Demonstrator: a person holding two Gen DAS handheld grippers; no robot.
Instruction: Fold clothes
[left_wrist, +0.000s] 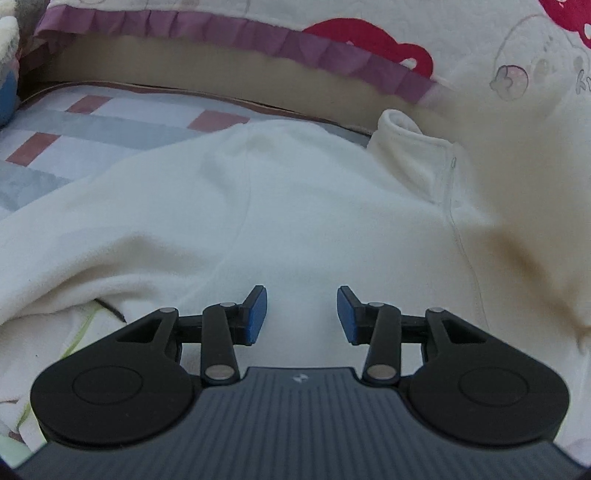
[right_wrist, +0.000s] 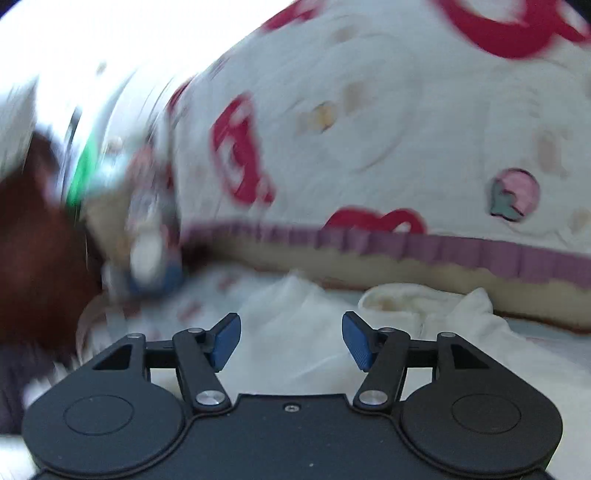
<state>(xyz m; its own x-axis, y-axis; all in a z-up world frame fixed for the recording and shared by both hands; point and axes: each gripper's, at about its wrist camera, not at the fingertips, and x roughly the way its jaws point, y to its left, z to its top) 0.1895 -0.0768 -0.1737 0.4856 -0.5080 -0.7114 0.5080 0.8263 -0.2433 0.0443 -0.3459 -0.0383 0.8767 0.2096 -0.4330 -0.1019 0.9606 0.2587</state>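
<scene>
Where the views differ: the left wrist view is sharp and filled by the fleece; the right wrist view is motion-blurred, worst at its left side.
Fleece: a cream fleece (left_wrist: 295, 206) spreads across the middle of the left wrist view, lying on a checked sheet (left_wrist: 74, 133) that shows at the centre left.
Collar: a stand-up collar (left_wrist: 402, 144) sits right of centre, with a zip seam running down from it.
Left gripper: the left gripper (left_wrist: 301, 314) is at lower centre, jaws wide apart, blue pads (left_wrist: 256, 314) over the fleece with nothing between them; whether they touch the cloth cannot be told.
Quilt: a white quilt (left_wrist: 480, 48) with red shapes and a purple frill (left_wrist: 221, 33) runs along the top.
Right gripper: the right gripper (right_wrist: 291, 341) is at lower centre of its view, jaws wide, holding nothing.
Cloth, right view: pale cloth (right_wrist: 295, 325) lies ahead of the pads, and a cream fold (right_wrist: 399, 299) shows to the right below the frill.
Only in the right view: a dark red-brown mass (right_wrist: 33, 266) at the left edge and a green streak (right_wrist: 83, 173) at upper left, both too blurred to name.
</scene>
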